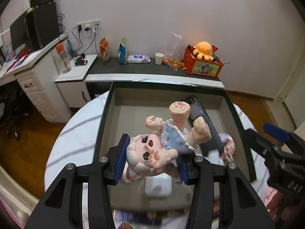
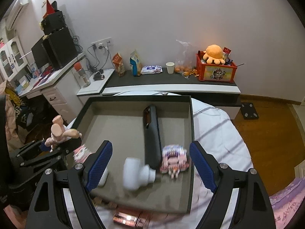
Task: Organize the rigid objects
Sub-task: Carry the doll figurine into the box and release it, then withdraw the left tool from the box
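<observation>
Left tongs (image 1: 152, 160) pinch pig-girl figurine (image 1: 158, 145) over grey tray (image 1: 114, 114); right tongs (image 2: 150, 164) spread, marked "DAS"; other writing unreadable

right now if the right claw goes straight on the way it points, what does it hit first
Probably the white bottle, lying in the tray between the open right claw fingers; the black case lies beyond. Blur leaves depth uncertain.
</observation>
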`<state>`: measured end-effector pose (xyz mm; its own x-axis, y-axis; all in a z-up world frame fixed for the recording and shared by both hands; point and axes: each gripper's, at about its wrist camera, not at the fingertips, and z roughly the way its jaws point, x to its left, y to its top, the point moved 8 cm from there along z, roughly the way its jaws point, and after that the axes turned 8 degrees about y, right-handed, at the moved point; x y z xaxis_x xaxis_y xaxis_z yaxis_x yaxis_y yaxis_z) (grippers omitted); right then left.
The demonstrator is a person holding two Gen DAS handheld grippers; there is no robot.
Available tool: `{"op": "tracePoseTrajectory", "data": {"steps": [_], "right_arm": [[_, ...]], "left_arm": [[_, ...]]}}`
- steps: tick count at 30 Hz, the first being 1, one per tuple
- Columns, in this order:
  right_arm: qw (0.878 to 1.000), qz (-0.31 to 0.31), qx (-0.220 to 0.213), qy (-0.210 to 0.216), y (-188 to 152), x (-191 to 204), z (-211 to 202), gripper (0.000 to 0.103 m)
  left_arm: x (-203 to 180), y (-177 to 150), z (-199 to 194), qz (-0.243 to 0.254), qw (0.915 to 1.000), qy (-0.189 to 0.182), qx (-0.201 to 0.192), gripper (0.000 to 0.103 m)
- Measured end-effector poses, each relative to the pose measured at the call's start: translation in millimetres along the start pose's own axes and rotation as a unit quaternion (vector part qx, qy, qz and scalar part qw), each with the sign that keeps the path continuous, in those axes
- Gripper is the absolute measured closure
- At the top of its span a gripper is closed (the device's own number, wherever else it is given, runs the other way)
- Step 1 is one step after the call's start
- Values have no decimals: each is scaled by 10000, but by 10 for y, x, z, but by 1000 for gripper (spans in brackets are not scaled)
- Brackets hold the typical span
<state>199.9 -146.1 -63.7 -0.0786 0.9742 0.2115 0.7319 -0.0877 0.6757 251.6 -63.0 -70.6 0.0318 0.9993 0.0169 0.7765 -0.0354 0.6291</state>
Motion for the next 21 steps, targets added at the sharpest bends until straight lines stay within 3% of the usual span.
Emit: {"op": "tracePoseTrajectory", "data": {"steps": [6,14,16,17,18,19,21], "right_arm": [[9997,146,173,-29,54,-216,321,18],[9994,220,249,17,88,-330,469,18],[9994,224,262,19,93,-329,478,18],[9994,231,267,28,96,-332,478,18],[9994,238,266,40,90,-321,465,18],[9994,237,264,49,95,-313,461,18],[9995,216,239,69,90,-272,417,18]], "left_arm": [[-134,226,541,117,9996,62,261,59],[-212,276,796,163,9989,120,429,59],[-214,257,779,155,9989,107,440,52],[-214,249,746,148,9990,101,417,35],[-211,247,701,138,9992,93,367,10],[-195,250,638,133,9995,113,281,1],[-144,259,483,115,9997,201,67,0]]}}
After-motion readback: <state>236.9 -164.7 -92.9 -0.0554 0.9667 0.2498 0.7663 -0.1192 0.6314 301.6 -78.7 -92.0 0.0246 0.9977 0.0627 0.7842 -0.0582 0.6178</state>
